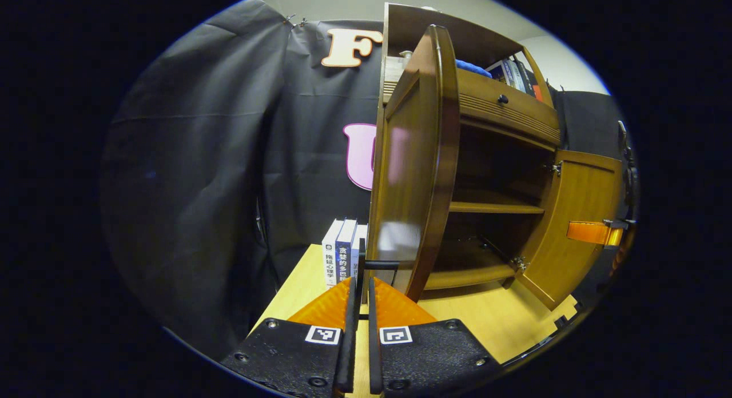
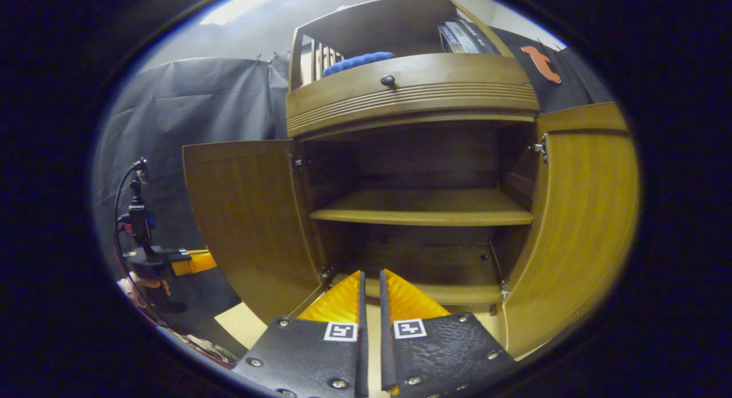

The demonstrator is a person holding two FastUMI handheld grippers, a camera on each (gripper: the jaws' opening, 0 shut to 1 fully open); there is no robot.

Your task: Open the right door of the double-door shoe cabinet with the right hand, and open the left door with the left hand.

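The brown shoe cabinet (image 2: 412,95) stands with both doors swung out. In the left gripper view the left door (image 1: 414,169) shows nearly edge-on just ahead. My left gripper (image 1: 361,279) is shut on that door's black handle (image 1: 382,265), whose bar runs between the fingertips. The right gripper view also shows the left gripper (image 2: 193,262), orange, beyond the left door (image 2: 251,226). My right gripper (image 2: 370,275) is shut with nothing between its fingers and points into the cabinet's lower compartment, with the right door (image 2: 577,226) close on its right. The right gripper (image 1: 595,233) sits by the right door (image 1: 563,215).
An inner shelf (image 2: 423,209) splits the bare compartment. Above it is a drawer with a black knob (image 2: 388,80), and a blue cloth (image 2: 357,60) and books (image 2: 463,38) lie on the top shelf. Upright books (image 1: 343,255) stand on the light wooden table (image 1: 503,323), left of the cabinet.
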